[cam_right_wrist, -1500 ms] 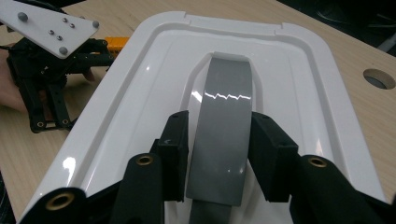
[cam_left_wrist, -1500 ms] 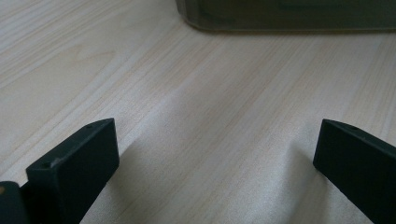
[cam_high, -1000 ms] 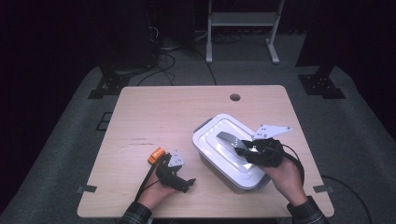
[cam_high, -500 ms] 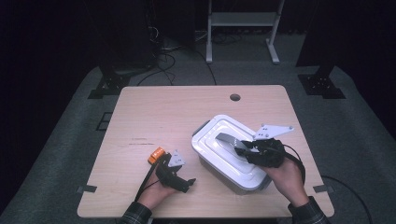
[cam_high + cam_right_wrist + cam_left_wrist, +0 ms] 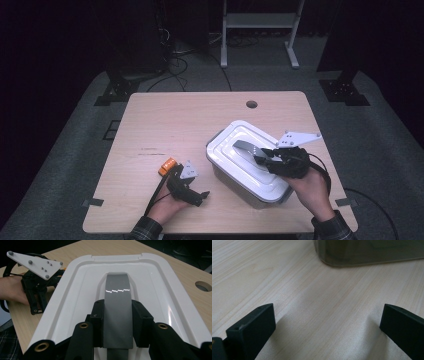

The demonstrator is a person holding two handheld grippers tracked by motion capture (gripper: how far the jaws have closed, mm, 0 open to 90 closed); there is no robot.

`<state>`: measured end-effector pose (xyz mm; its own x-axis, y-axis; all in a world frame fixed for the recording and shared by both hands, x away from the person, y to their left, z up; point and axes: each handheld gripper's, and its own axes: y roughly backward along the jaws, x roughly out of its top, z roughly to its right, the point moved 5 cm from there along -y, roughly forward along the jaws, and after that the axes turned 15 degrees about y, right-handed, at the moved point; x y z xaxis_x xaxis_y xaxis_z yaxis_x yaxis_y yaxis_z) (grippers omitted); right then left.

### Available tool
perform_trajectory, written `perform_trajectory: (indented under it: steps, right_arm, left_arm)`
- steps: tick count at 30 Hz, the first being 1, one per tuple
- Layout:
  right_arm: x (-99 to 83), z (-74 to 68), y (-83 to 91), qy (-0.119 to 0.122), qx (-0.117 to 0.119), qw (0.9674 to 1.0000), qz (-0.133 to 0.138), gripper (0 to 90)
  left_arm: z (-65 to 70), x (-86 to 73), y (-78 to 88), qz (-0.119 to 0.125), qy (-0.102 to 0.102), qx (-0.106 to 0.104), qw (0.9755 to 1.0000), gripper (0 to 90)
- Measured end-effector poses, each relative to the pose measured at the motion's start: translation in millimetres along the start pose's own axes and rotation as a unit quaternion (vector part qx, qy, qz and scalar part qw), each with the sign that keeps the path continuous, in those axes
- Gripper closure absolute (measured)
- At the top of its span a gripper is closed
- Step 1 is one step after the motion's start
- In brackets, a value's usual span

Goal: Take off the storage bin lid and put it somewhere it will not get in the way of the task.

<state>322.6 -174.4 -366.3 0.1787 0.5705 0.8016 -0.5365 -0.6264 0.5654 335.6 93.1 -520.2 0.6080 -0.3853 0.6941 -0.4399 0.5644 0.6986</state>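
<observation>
table [image 5: 190,120]: light wood, round hole [image 5: 251,104] near the far edge.

box [image 5: 235,182]: grey body with a white lid [image 5: 235,142], standing on the right half of the table, turned at an angle to the edges. lid sits on the box. grey handle [image 5: 245,146] runs along the middle of the lid, in a recess.

right gripper [image 5: 261,156]: over the near-right part of the lid, held by the right hand [image 5: 312,187], which comes in from the near-right corner. jaws nearly closed, pads pressed on the two sides of the handle. the right gripper view confirms: handle [image 5: 117,315] passes straight between the two black pads [image 5: 98,320], each touching a side edge. white lid [image 5: 155,287] spreads out around and beyond the grip. grey three-cornered plate [image 5: 297,137] sticks out on the far-right side of the gripper.

left gripper [image 5: 197,195]: resting low on the table at the near-left, just beside the box, apart from it. jaws wide open, nothing between them. left gripper view: bare wood [image 5: 324,315] between the two jaws, the box's grey wall [image 5: 367,252] ahead, not touched. left hand [image 5: 165,207] enters from the near edge. orange part [image 5: 167,166] on the far-left end of this gripper. in the right gripper view the left gripper [image 5: 37,297] shows beyond the lid's left rim.

floor: grey carpet around the table, cables and a metal stand [image 5: 257,22] on the far side.
</observation>
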Motion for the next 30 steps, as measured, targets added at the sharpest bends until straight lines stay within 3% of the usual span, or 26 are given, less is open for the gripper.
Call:
perform_trajectory:
  steps: [30]
  right_arm:
    - [-6.7,28.0,20.6,-0.024,-0.03,0.9993,0.006,66.3]
  left_arm:
    - [0.0,0.0,0.0,0.0,0.0,0.0,1.0,0.0]
